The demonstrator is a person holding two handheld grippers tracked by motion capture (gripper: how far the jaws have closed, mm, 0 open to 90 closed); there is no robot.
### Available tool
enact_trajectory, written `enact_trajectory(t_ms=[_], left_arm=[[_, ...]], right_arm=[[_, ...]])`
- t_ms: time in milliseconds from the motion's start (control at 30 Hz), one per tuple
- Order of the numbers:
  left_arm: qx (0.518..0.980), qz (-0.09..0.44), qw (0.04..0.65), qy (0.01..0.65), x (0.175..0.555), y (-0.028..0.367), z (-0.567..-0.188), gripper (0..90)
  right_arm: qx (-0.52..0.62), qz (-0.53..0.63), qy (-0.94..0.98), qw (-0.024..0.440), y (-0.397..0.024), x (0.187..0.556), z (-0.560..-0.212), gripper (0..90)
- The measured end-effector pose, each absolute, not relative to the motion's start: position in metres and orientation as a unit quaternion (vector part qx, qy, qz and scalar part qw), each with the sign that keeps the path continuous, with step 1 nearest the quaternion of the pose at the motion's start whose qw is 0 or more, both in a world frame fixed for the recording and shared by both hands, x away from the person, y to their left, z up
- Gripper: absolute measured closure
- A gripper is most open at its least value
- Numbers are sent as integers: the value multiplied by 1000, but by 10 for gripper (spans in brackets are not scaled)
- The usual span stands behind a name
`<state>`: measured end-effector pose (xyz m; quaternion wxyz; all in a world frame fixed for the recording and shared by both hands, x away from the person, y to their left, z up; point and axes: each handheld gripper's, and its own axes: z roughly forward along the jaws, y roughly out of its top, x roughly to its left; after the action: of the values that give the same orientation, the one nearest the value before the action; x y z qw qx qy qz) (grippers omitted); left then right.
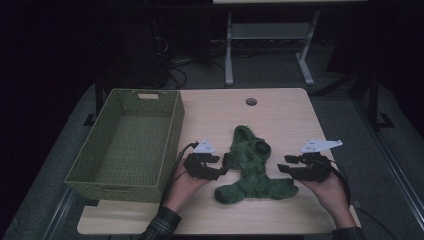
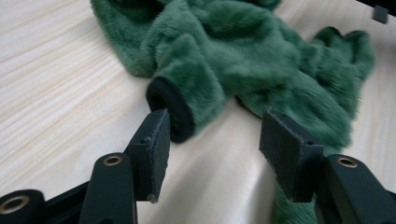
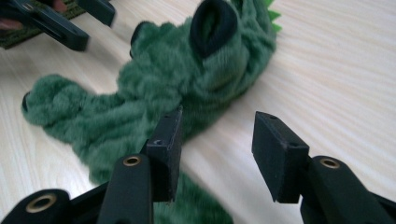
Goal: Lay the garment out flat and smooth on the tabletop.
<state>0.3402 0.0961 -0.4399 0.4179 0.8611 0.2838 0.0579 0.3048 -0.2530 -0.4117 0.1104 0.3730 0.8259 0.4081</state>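
Observation:
A fuzzy green garment (image 1: 250, 167) with black cuffs lies crumpled on the light wooden table (image 1: 285, 112). My left gripper (image 1: 223, 165) is open at its left side. In the left gripper view, my left gripper (image 2: 219, 144) has its jaws apart just in front of a black-rimmed sleeve cuff (image 2: 170, 112) of the green garment (image 2: 243, 60). My right gripper (image 1: 284, 164) is open at the garment's right side. In the right gripper view, my right gripper (image 3: 217, 140) hovers over bare table beside the green garment (image 3: 159, 88), with a black-lined opening (image 3: 212, 28) further off.
A green woven basket (image 1: 130, 142) stands empty on the table's left part. A round cable hole (image 1: 251, 101) sits near the table's far edge. Beyond the table are a white desk frame (image 1: 267, 45) and dark floor.

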Motion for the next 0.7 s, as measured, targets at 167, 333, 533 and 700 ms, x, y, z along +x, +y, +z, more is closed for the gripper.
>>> enact_trajectory(t_ms=[167, 333, 533, 700], left_arm=[[857, 66, 419, 293, 353, 94, -449, 353], [857, 60, 415, 299, 363, 90, -458, 313], [864, 51, 406, 292, 370, 84, -466, 312], [870, 49, 402, 282, 374, 78, -471, 356]], right_arm=[[369, 408, 828, 108, -239, 321, -405, 494], [358, 409, 832, 107, -220, 337, -398, 452], [347, 406, 840, 101, -198, 353, -396, 453], [356, 384, 846, 102, -189, 362, -401, 458]])
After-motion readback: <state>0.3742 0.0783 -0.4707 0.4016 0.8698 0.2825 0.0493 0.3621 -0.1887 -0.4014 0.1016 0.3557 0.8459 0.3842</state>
